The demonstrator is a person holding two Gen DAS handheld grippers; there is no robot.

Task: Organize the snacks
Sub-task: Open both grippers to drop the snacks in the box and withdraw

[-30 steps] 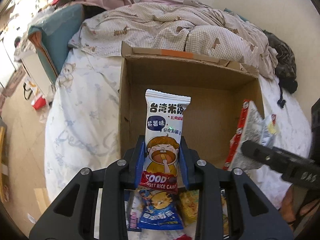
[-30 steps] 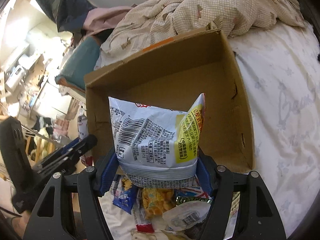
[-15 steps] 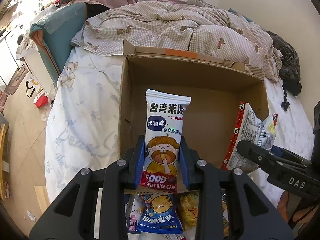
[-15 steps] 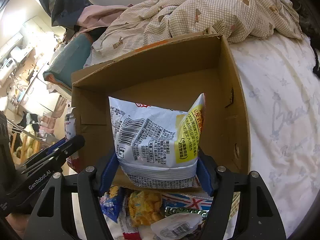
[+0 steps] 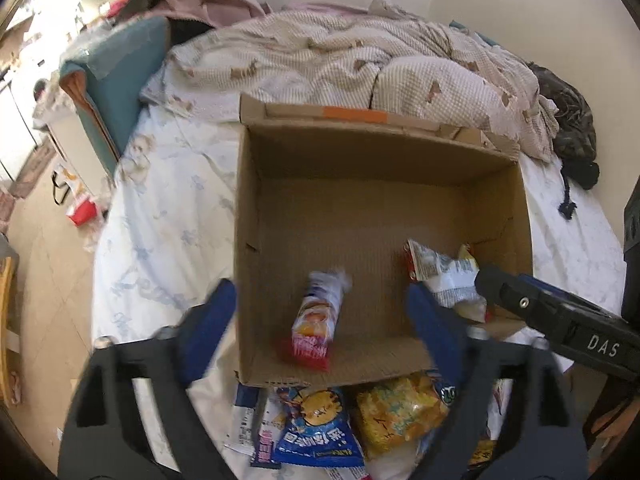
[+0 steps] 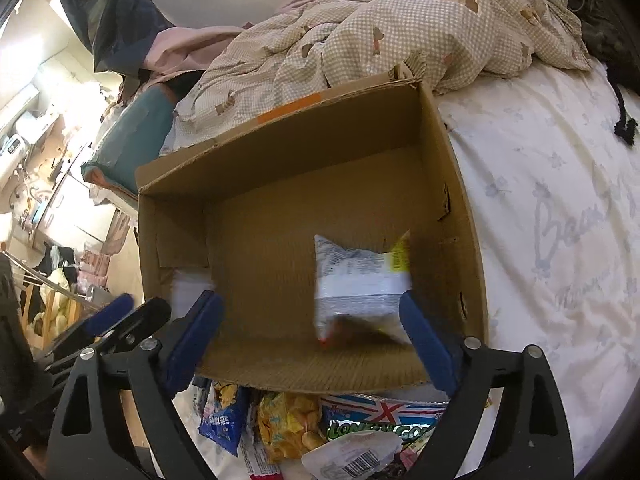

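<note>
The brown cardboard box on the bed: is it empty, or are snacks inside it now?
Not empty. The brown cardboard box holds a narrow white snack packet and a wider white bag; both look blurred.

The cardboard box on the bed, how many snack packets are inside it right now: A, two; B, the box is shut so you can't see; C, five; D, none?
A: the open cardboard box holds the slim rice cake packet near its front wall and the white chip bag toward its right side; the other snacks lie outside, in front of it.
</note>
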